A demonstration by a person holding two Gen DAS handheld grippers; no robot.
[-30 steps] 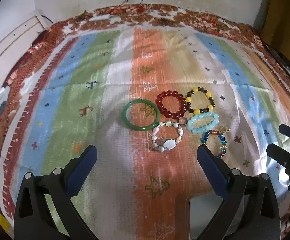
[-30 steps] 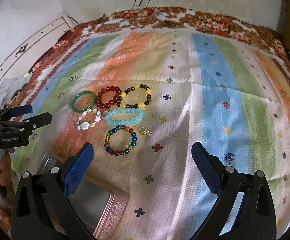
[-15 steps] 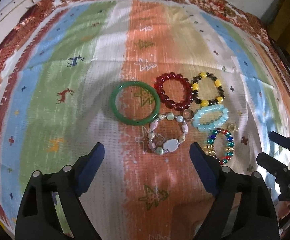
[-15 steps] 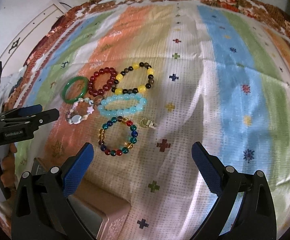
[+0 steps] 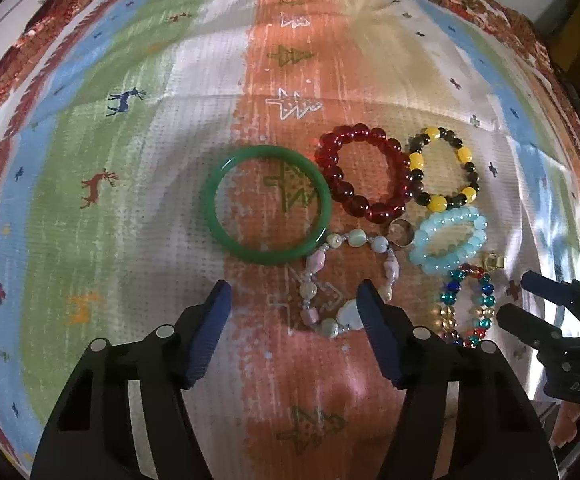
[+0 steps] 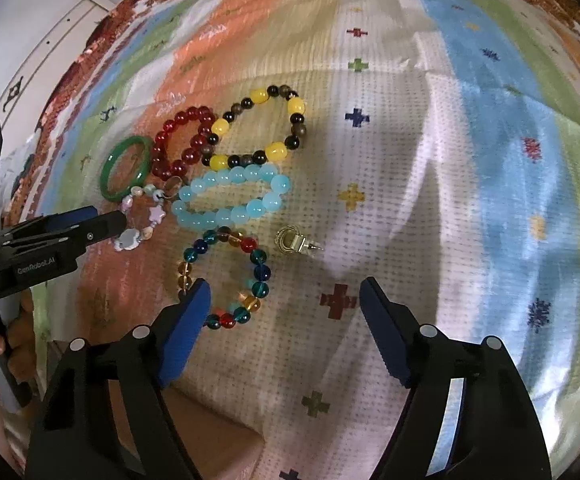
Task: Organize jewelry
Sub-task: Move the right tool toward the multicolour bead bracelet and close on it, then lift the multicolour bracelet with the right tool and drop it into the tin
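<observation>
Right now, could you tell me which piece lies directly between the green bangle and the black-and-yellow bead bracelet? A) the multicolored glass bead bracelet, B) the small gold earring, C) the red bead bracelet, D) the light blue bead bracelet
C: in the left wrist view, the red bead bracelet lies between the green bangle on its left and the black-and-yellow bead bracelet on its right.

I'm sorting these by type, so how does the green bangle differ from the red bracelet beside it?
The green bangle is one smooth solid ring; the red bracelet is a loop of round glossy beads. The bangle looks opaque, the red beads translucent. Both lie flat on the striped cloth, side by side.
</observation>
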